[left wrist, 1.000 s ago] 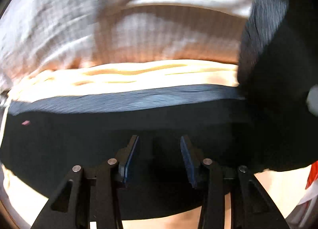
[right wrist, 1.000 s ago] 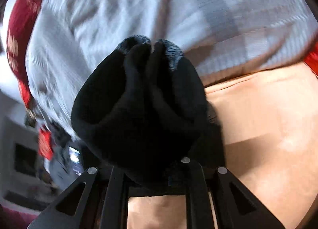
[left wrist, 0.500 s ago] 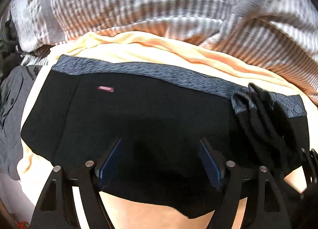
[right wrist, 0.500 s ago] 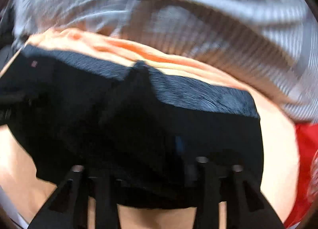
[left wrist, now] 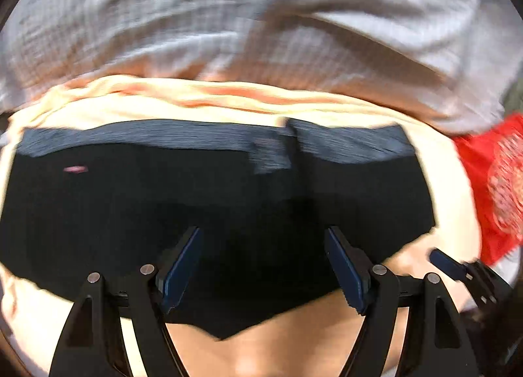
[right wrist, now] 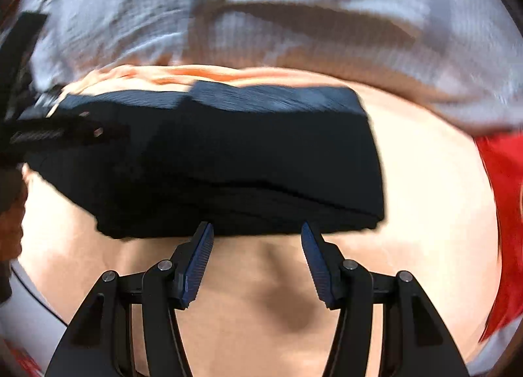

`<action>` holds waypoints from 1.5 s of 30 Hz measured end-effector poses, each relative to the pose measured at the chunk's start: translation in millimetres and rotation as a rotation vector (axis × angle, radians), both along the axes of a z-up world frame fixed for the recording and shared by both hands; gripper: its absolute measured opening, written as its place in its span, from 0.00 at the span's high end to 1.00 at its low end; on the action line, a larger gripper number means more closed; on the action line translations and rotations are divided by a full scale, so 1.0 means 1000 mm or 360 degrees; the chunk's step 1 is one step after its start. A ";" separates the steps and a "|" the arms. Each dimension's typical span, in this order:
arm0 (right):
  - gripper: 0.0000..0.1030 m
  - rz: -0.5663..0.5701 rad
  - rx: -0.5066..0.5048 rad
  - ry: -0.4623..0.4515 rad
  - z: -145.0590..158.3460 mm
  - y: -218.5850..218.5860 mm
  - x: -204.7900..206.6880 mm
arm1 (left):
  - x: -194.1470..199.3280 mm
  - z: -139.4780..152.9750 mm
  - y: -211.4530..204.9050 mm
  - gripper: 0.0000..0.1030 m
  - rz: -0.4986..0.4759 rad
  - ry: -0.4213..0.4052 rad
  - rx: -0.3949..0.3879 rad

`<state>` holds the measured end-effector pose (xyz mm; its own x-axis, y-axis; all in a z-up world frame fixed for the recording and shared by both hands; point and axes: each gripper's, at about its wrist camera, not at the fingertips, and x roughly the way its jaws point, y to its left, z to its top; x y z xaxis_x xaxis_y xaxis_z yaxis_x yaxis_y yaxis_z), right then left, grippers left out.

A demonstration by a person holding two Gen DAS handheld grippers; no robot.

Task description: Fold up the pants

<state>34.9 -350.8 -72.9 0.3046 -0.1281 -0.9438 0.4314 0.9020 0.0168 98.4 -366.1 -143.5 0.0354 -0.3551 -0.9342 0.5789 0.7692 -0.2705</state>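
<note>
Left wrist view: pants [left wrist: 209, 210] lie as a wide black slab across mid-frame, matte knit, with a heathered grey waistband [left wrist: 147, 138] along the top edge and a small pink tag [left wrist: 75, 169] at upper left. They sit on a peach-cream sheet [left wrist: 209, 104], smooth with soft ridges. Left tongs [left wrist: 263, 262] are spread wide with nothing between the blue ribbed pads; whether they touch the black fabric is hard to tell. At lower right, a blue-tipped black finger of the other tool pokes in. Striped grey-white fabric [left wrist: 261, 17], crumpled and blurred, fills the top. Red printed cloth [left wrist: 497, 187] is at the right edge.

Right wrist view: left tool's black body enters from the left edge. Pants [right wrist: 228, 161] show as a folded stack, layered edges visible along the near side, right corner squared. Right tongs [right wrist: 258, 262] are spread apart and empty, tips just short of the fold's near edge, over the sheet [right wrist: 425, 181]. Red cloth [right wrist: 506, 213] is at far right.
</note>
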 end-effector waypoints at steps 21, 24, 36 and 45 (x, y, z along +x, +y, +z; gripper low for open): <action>0.42 -0.0238 0.0201 0.0018 -0.009 -0.043 -0.055 | -0.044 -0.035 -0.016 0.92 -0.0068 0.0072 0.0219; 0.42 -0.0281 0.0205 0.0030 -0.001 -0.053 -0.059 | -0.040 -0.015 -0.008 0.92 -0.0021 -0.0008 0.0264; 0.45 -0.0414 0.0288 -0.0090 -0.017 -0.123 -0.028 | -0.010 -0.024 -0.088 0.92 0.0005 -0.0132 0.0231; 0.44 -0.0306 0.0285 0.0000 -0.047 -0.111 -0.023 | -0.016 -0.030 -0.057 0.92 -0.0017 -0.0105 0.0271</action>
<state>12.3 -461.9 -120.3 0.2906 -0.0142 -0.9568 0.5944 0.7862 0.1689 82.1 -423.3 -173.1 0.0954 -0.1926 -0.9766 0.5997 0.7942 -0.0980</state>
